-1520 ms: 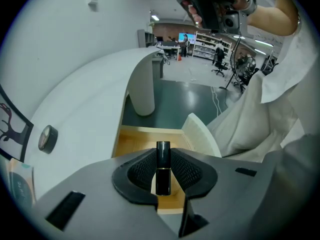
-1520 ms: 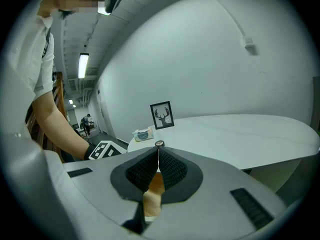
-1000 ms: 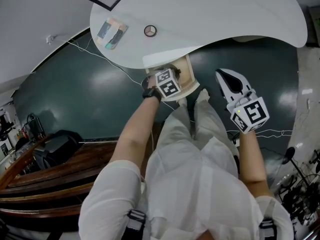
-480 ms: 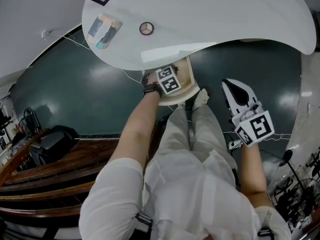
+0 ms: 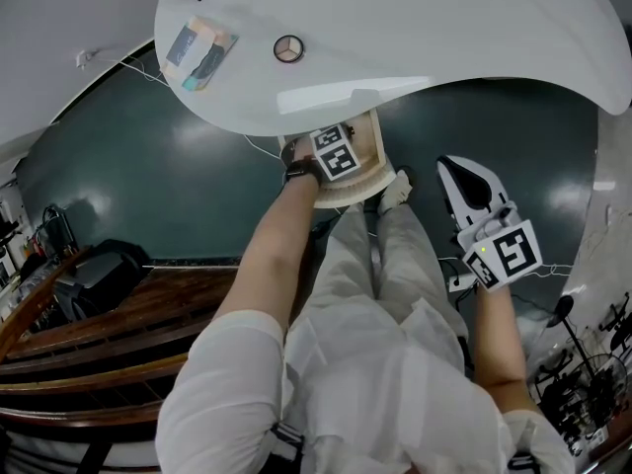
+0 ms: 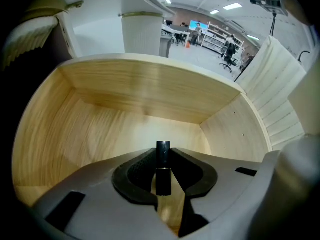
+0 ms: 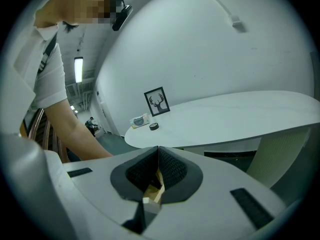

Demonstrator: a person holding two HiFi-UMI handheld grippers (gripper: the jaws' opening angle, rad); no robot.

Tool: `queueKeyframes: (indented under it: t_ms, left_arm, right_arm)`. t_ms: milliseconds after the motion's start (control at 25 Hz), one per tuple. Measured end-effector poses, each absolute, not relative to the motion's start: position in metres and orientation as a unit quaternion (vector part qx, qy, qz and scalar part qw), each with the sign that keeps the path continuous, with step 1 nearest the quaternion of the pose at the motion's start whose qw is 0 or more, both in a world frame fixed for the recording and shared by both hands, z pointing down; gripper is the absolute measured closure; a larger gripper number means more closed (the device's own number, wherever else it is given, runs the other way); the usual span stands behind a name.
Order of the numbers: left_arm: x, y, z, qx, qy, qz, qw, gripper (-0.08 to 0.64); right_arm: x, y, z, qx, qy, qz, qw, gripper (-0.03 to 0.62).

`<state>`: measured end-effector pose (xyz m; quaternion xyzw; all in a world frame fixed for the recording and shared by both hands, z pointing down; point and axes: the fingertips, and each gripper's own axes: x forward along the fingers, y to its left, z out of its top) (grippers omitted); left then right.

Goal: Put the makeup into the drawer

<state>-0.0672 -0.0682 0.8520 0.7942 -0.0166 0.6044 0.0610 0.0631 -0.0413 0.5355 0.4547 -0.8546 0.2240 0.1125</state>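
L gripper (image 6: 163, 155) clamps slim black makeup tube (image 6: 163, 180) over open pale wooden drawer (image 6: 150, 91) (not released yet); R gripper (image 7: 158, 156) jaws closed, empty.

Makeup tube (image 6: 163, 170) in left claw (image 6: 163, 154), inside drawer (image 6: 150, 91) under table (image 5: 415, 18); right claw (image 5: 462, 166) outside.

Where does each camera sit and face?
Head view: on the person's head, looking down; arms, legs, left gripper, right gripper show.
Left gripper view: on that gripper, facing the drawer; jaws clamp a black tube.
Right gripper view: on that gripper, facing the white table; an arm shows.
Head and left views share the drawer.
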Motion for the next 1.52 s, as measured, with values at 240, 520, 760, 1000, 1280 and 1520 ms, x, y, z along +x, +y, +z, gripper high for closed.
queueKeyframes:
  t_ms: [240, 520, 760, 1000, 1280, 1520]
  left_arm:
    - [-0.068, -0.068, 0.855, 0.795, -0.016, 0.602, 0.077, 0.450]
    - [-0.067, -0.067, 0.845, 0.800, -0.018, 0.591, 0.103, 0.411]
    - [-0.063, -0.060, 0.828, 0.807, -0.007, 0.583, 0.092, 0.411]
    - [-0.058, -0.057, 0.803, 0.819, -0.004, 0.569, 0.072, 0.411]
    - [-0.056, -0.053, 0.767, 0.831, -0.009, 0.554, 0.058, 0.416]
    - [-0.058, -0.050, 0.733, 0.842, -0.009, 0.536, 0.055, 0.425]
  right_arm:
    - [0.063, -0.048, 0.537, 0.454, -0.854, 0.227, 0.116, 0.581]
    - [0.064, -0.053, 0.534, 0.454, -0.854, 0.226, 0.119, 0.581]
    - [0.059, -0.060, 0.525, 0.451, -0.856, 0.221, 0.118, 0.581]
    - [0.054, -0.066, 0.509, 0.449, -0.861, 0.211, 0.114, 0.581]
    - [0.048, -0.072, 0.486, 0.451, -0.864, 0.195, 0.107, 0.581]
    - [0.043, -0.073, 0.472, 0.454, -0.865, 0.185, 0.109, 0.581]
